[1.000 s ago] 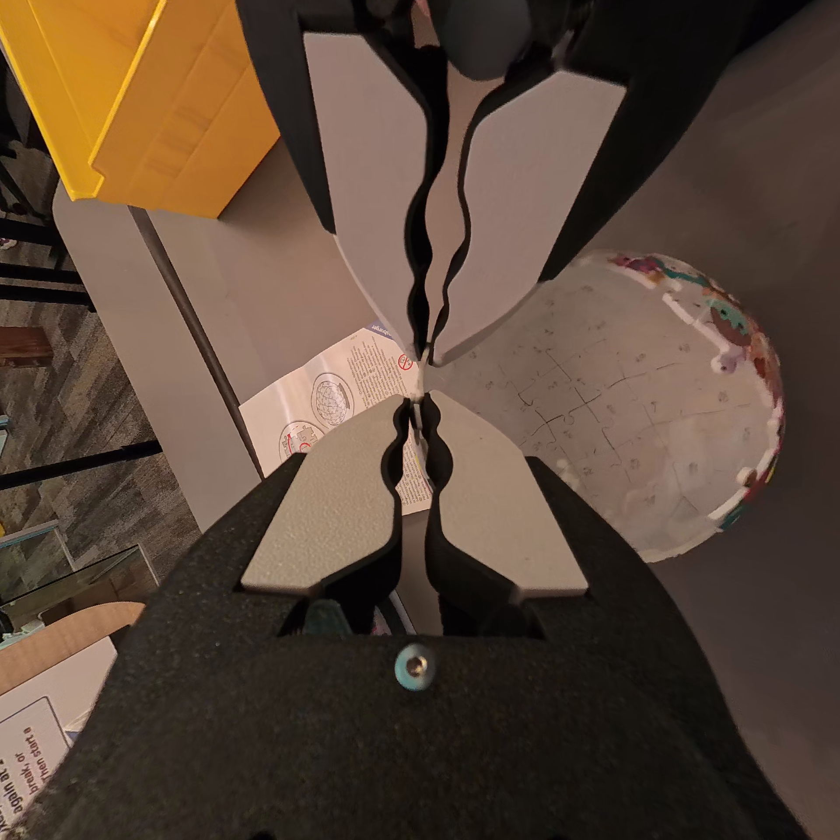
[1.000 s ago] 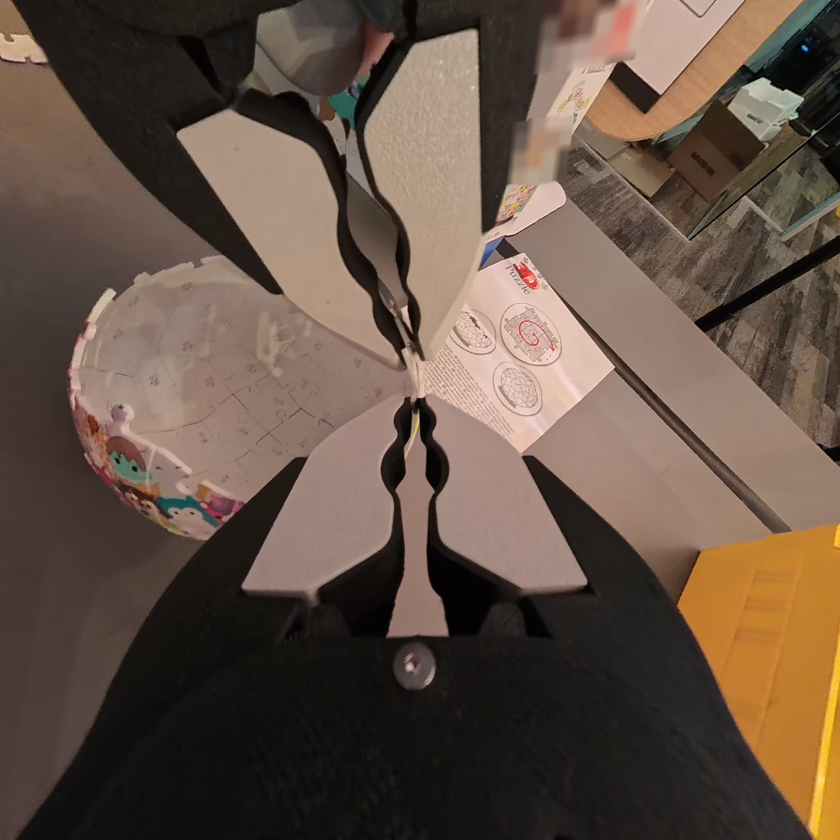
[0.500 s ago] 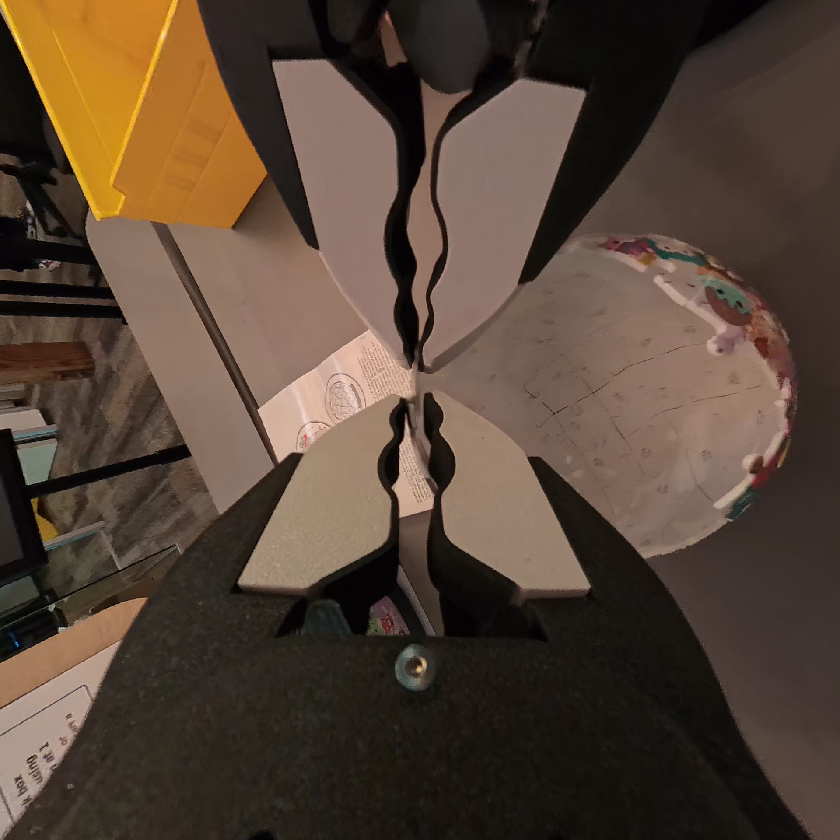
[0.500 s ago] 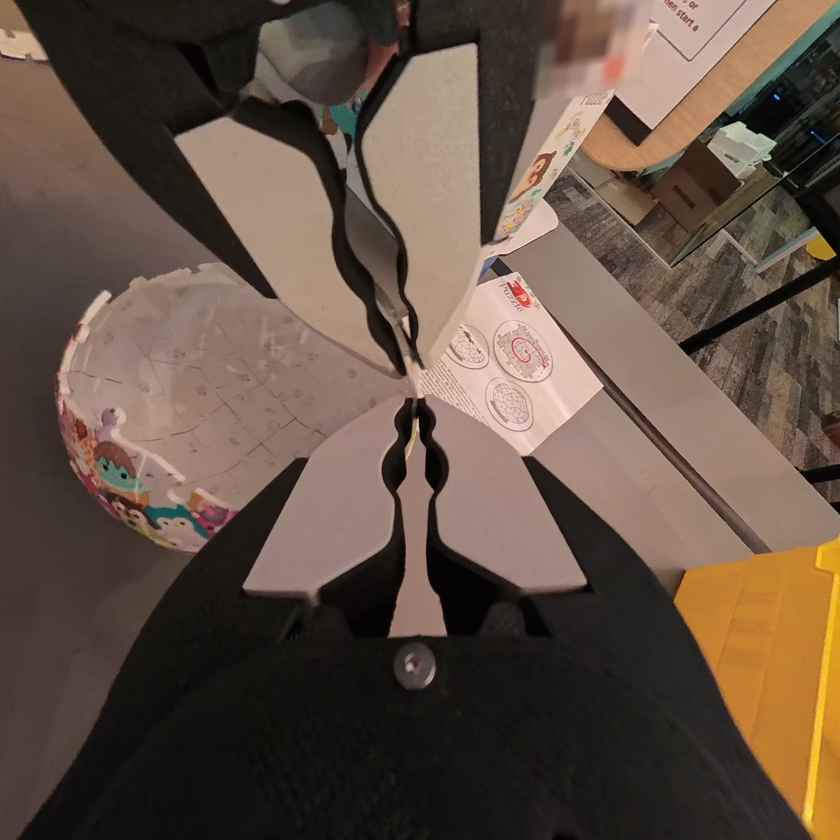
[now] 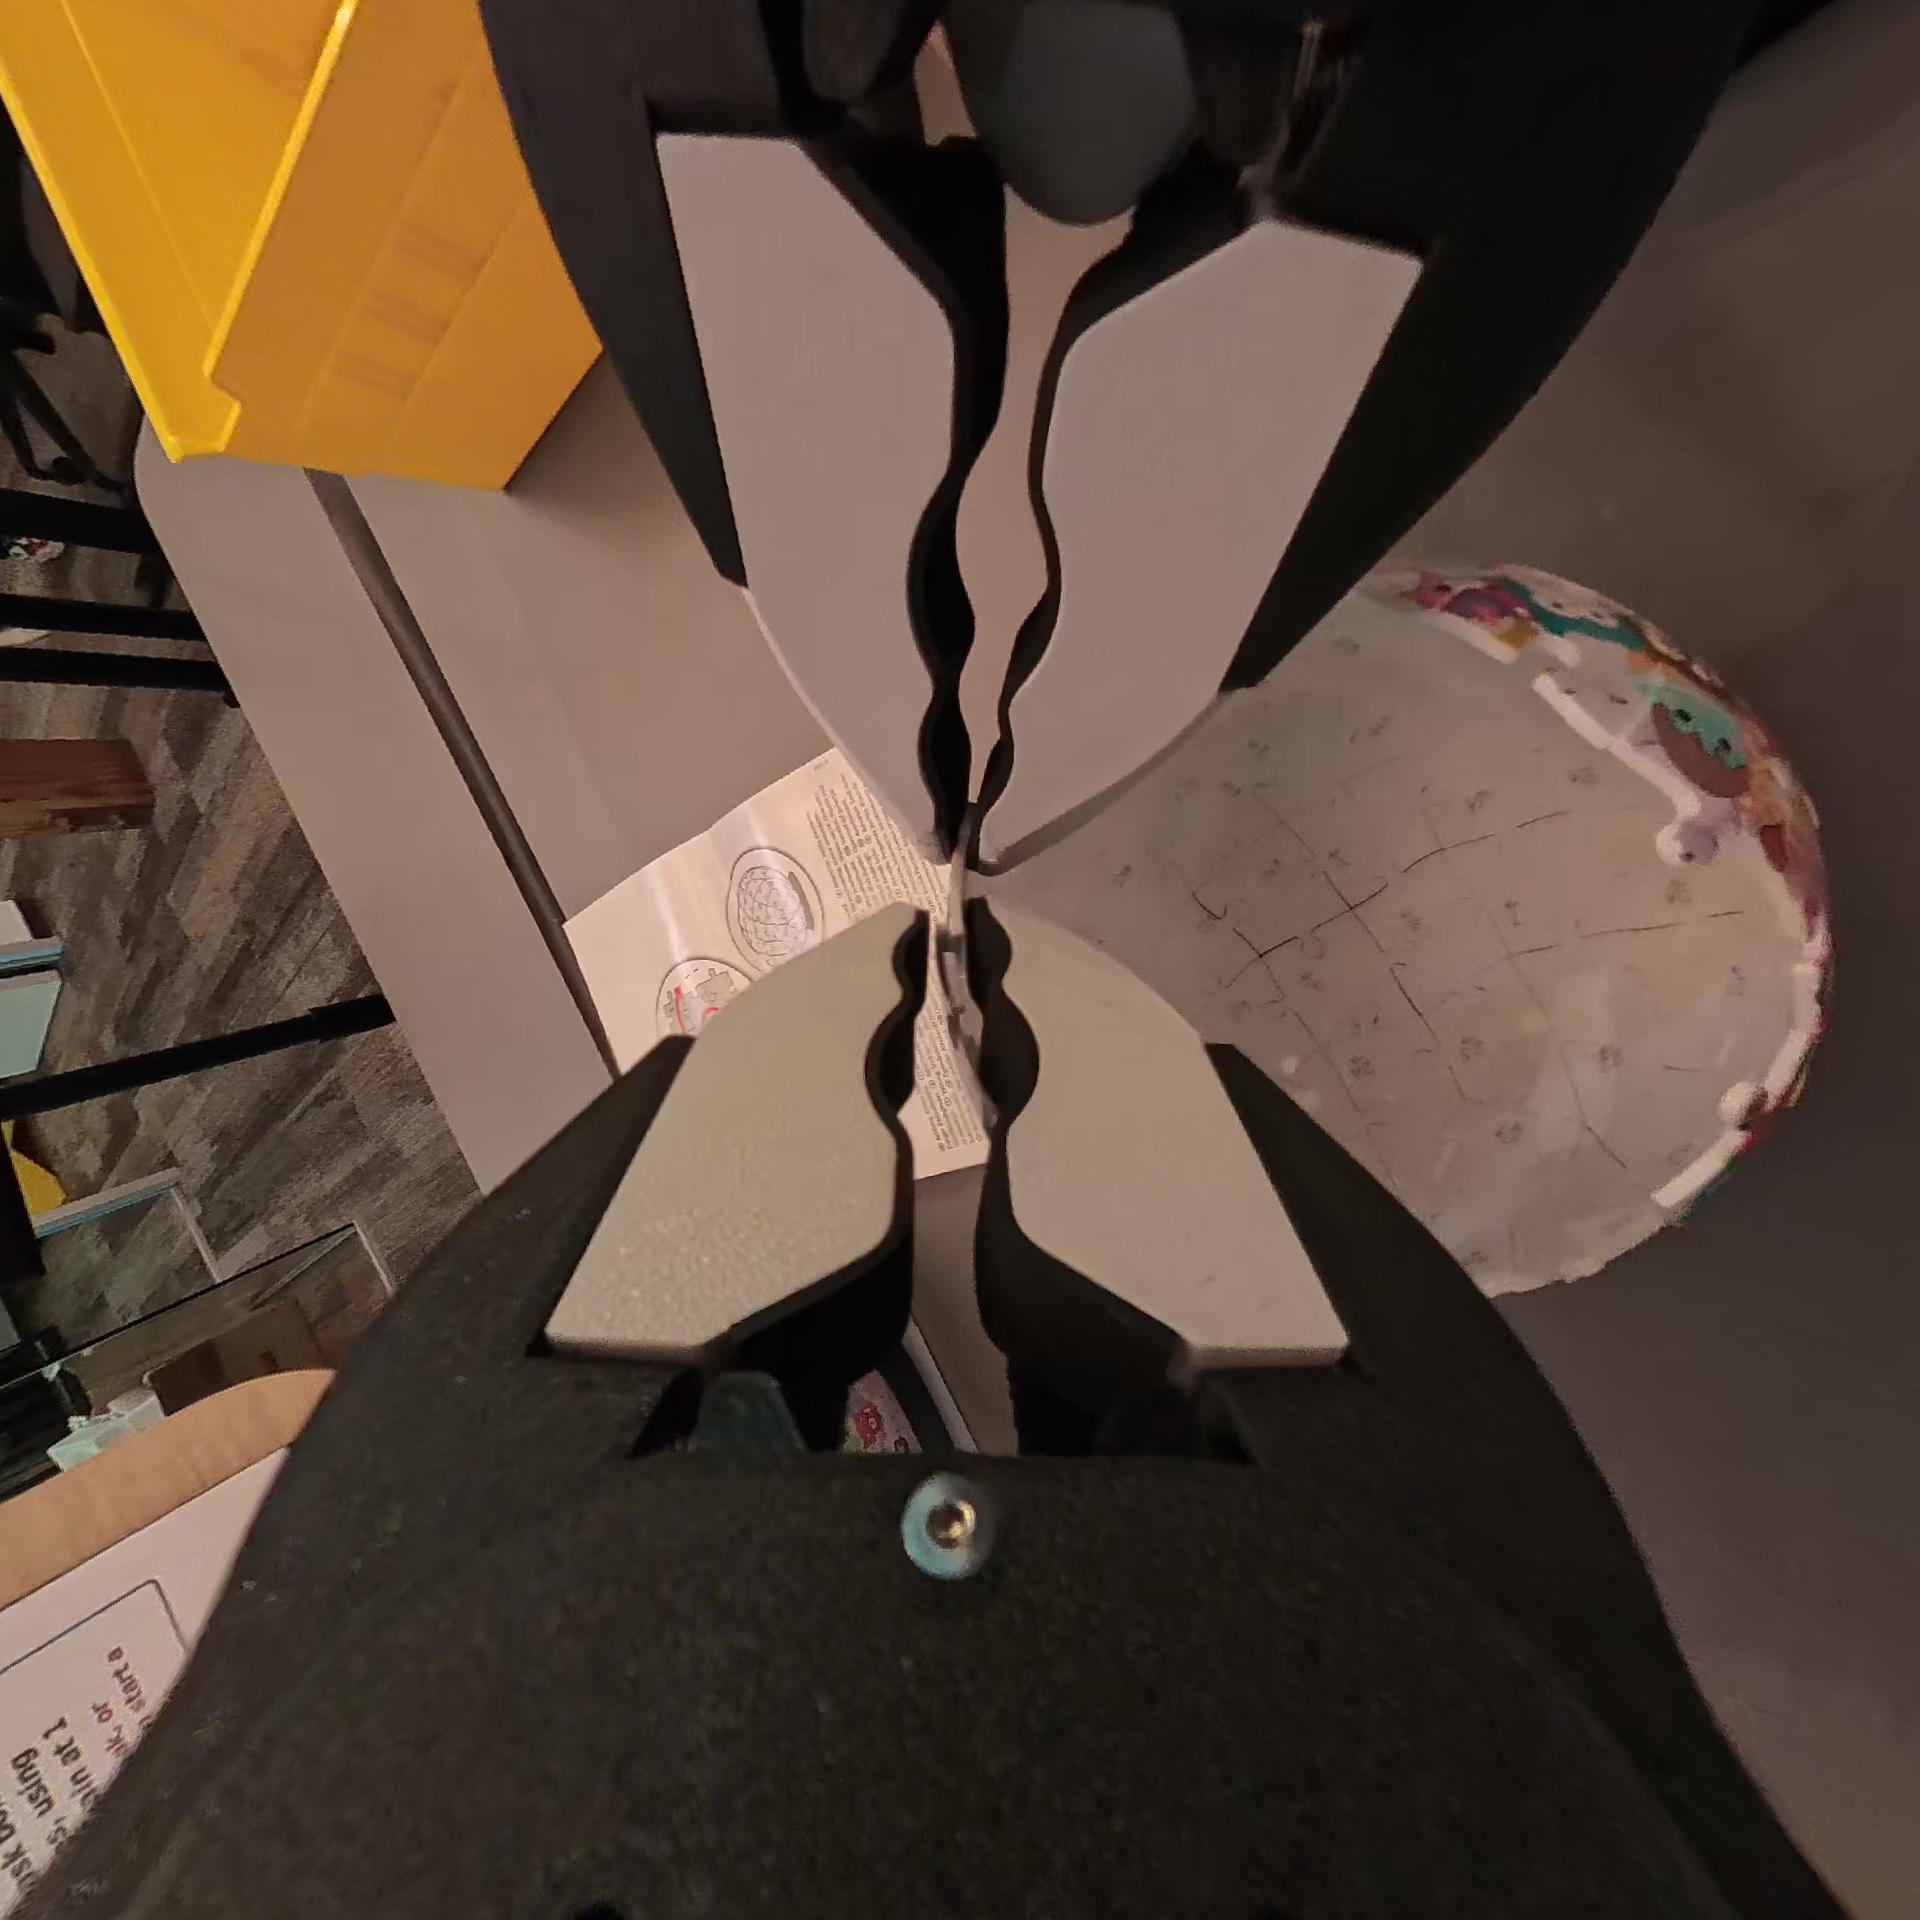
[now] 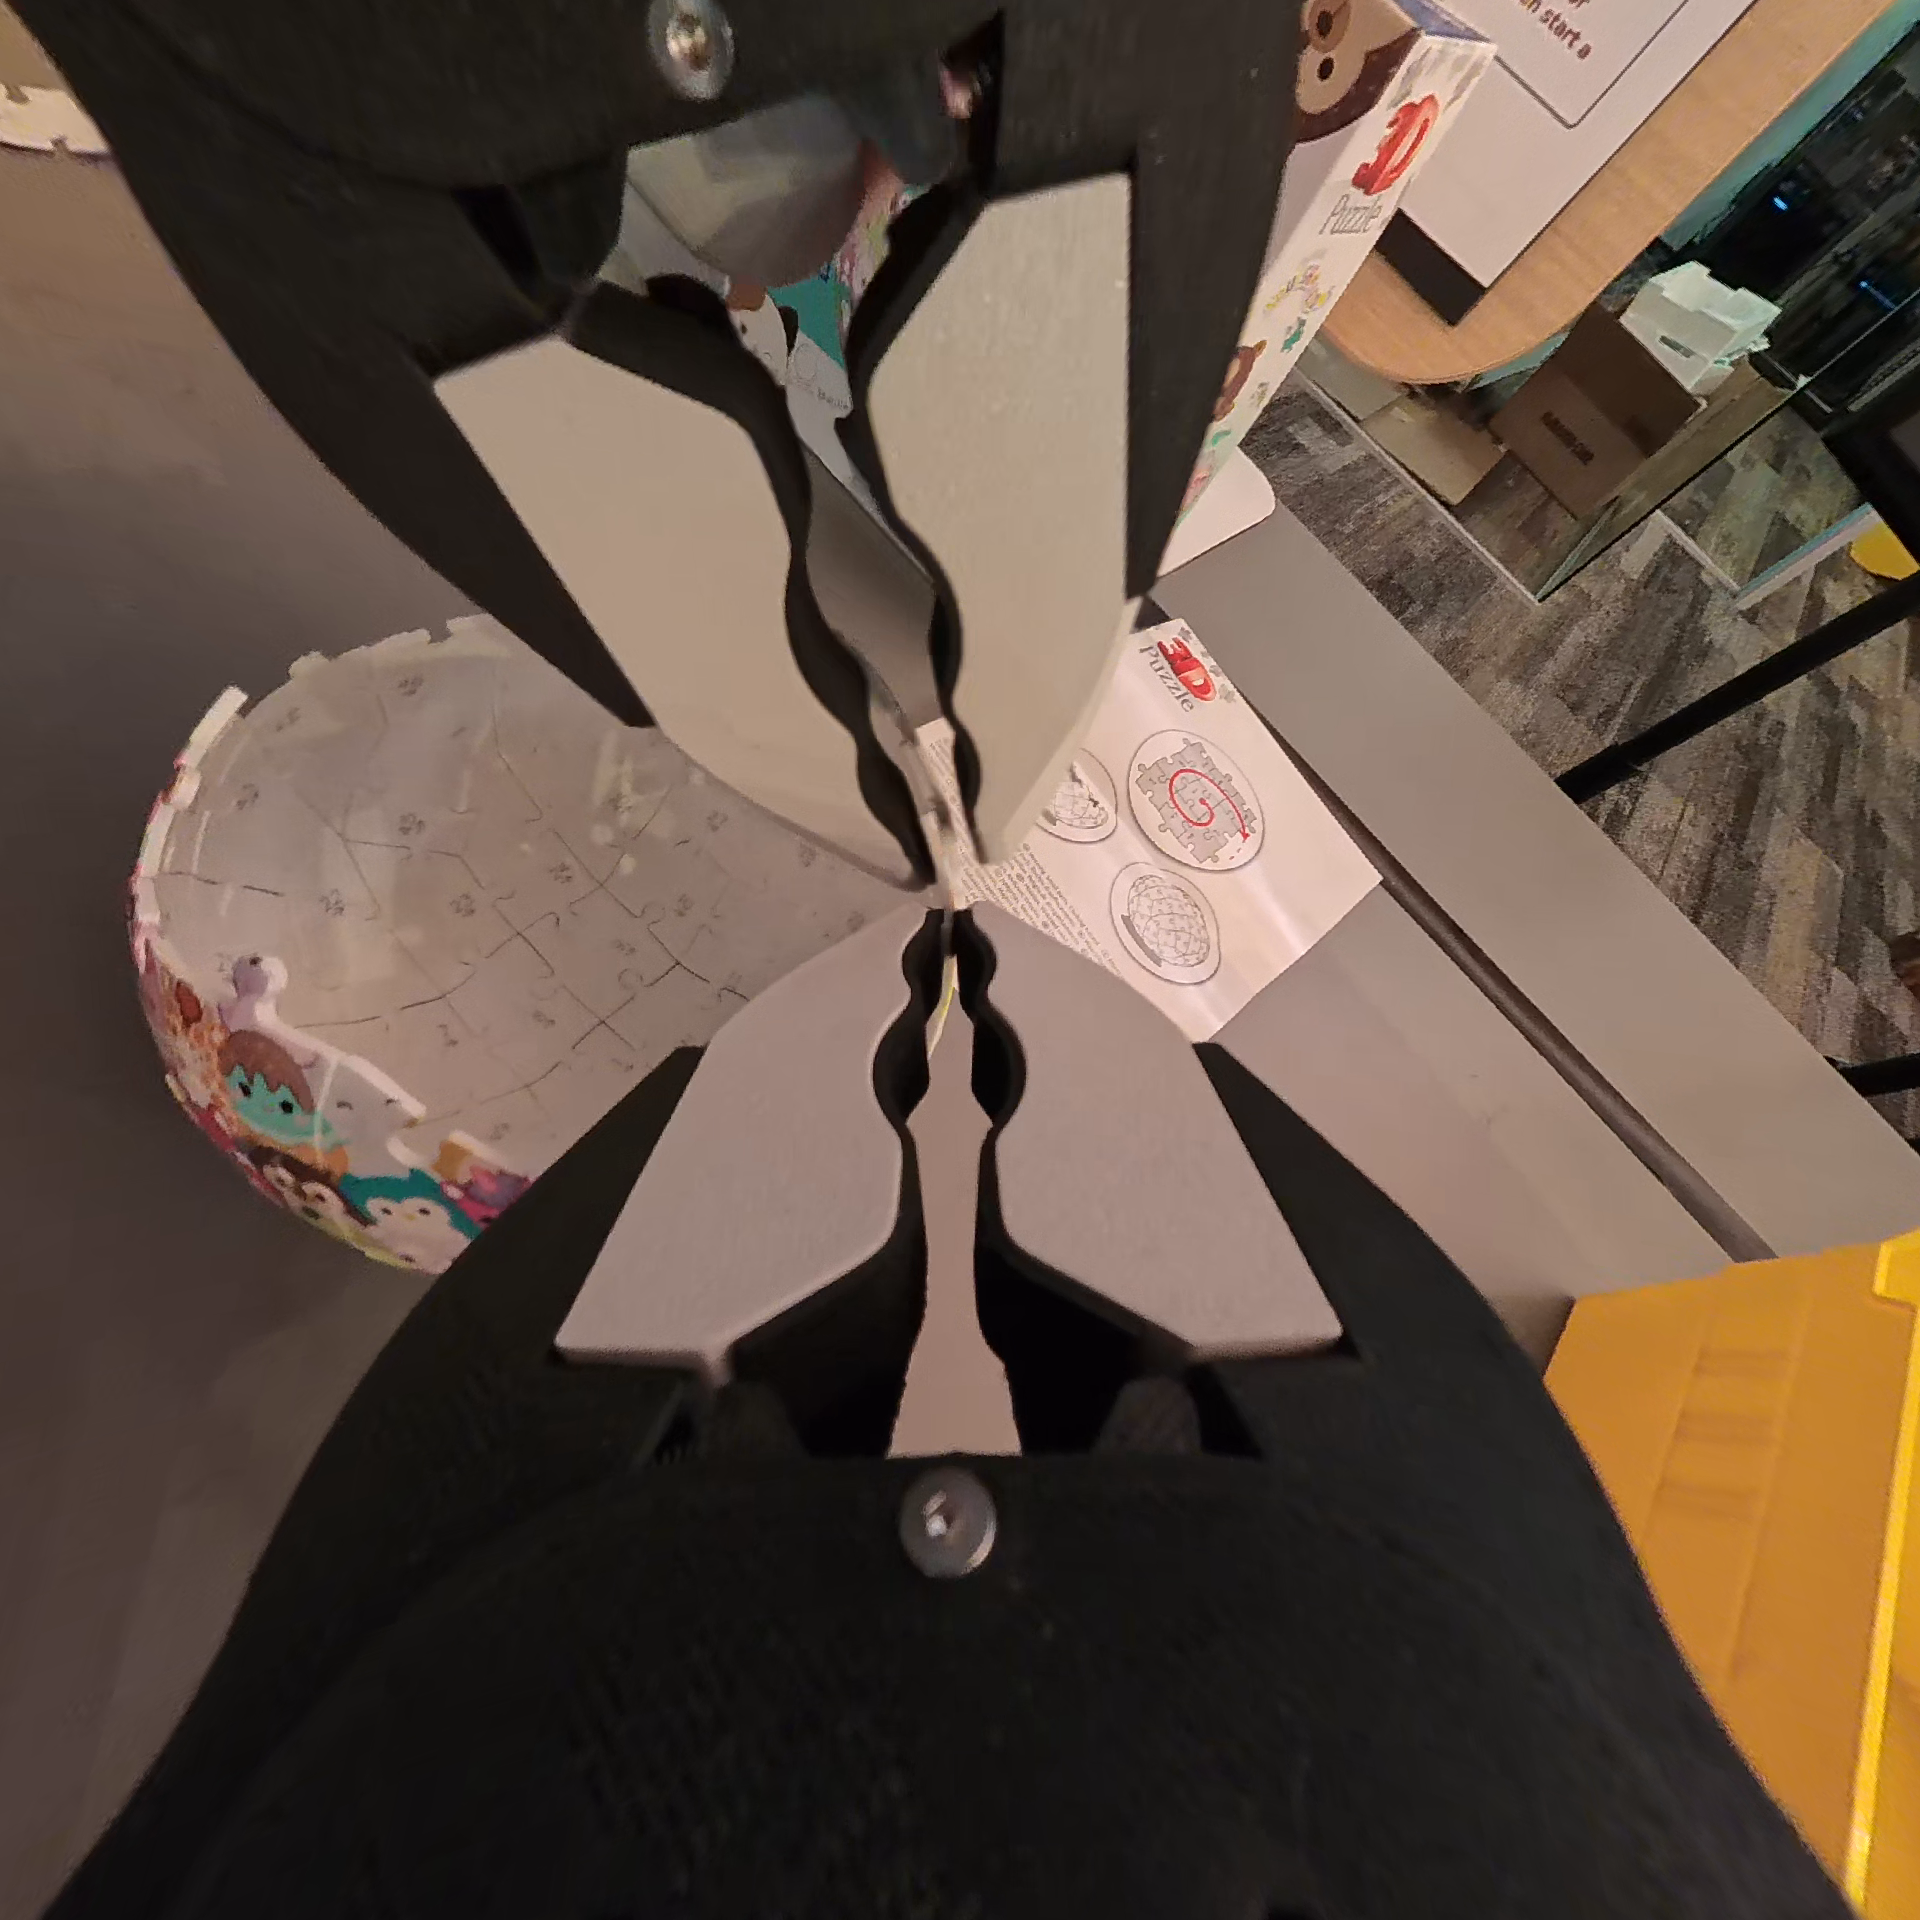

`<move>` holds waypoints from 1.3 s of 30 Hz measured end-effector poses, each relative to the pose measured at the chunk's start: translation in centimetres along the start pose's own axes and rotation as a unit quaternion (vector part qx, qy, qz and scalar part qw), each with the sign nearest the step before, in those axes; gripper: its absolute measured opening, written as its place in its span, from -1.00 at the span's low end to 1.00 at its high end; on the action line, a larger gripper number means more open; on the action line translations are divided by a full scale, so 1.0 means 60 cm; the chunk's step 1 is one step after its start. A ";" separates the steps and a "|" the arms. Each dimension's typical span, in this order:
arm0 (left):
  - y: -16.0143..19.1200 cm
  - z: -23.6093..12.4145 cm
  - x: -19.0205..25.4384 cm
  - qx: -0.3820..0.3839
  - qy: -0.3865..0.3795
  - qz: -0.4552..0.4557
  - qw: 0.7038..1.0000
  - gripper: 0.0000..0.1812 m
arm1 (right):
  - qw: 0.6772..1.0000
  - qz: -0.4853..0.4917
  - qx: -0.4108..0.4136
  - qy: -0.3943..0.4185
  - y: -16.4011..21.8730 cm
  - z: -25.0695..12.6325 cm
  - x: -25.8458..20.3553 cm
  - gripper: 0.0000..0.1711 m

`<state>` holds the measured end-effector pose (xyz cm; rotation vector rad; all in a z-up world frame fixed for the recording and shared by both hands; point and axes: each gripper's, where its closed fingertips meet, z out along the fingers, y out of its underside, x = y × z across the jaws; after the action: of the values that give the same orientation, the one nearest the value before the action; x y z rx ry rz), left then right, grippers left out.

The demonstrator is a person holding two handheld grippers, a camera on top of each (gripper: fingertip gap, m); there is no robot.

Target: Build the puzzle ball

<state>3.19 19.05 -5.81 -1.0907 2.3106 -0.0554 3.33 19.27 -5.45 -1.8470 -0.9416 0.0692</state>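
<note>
The half-built puzzle ball (image 5: 1507, 987) lies on the grey table as an open shell, white inside, with colourful cartoon print outside; it also shows in the right wrist view (image 6: 436, 914). My left gripper (image 5: 948, 925) and right gripper (image 6: 940, 930) meet tip to tip in the air beside it. Each is shut on a thin puzzle piece seen edge-on (image 5: 966, 987) (image 6: 948, 987). I cannot tell whether it is one piece or two joined ones. The right gripper (image 5: 961, 847) comes in from the top of the left wrist view, and the left gripper (image 6: 940, 868) likewise in the right wrist view.
A printed instruction sheet (image 6: 1195, 831) lies under the tips near the table's edge (image 6: 1455, 935). A yellow bin (image 5: 364, 239) stands at one end. The puzzle box (image 6: 1340, 208) stands behind. A loose piece (image 6: 42, 114) lies far off. Floor lies beyond the edge. The grippers are tip to tip, or close to it.
Both grippers stay shut, tip to tip. They have shifted and tilted slightly together, so the ball and the sheet drift a little in both views.
</note>
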 end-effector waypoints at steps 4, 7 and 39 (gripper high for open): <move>0.001 0.002 0.000 -0.002 0.005 -0.005 1.000 -0.94 | 1.000 0.004 0.001 0.002 0.001 0.000 0.002 -0.96; 0.003 0.004 -0.001 -0.003 0.001 -0.003 1.000 -0.94 | 1.000 -0.001 0.001 0.004 0.001 0.001 0.003 -0.96; -0.005 -0.037 -0.020 0.049 0.031 -0.094 0.994 -0.77 | 0.999 -0.021 -0.001 0.026 0.001 -0.001 0.008 -0.96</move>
<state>2.84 19.26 -3.31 -1.2676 2.2269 -0.2749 3.69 19.51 -5.32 -1.8218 -0.9432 -0.0056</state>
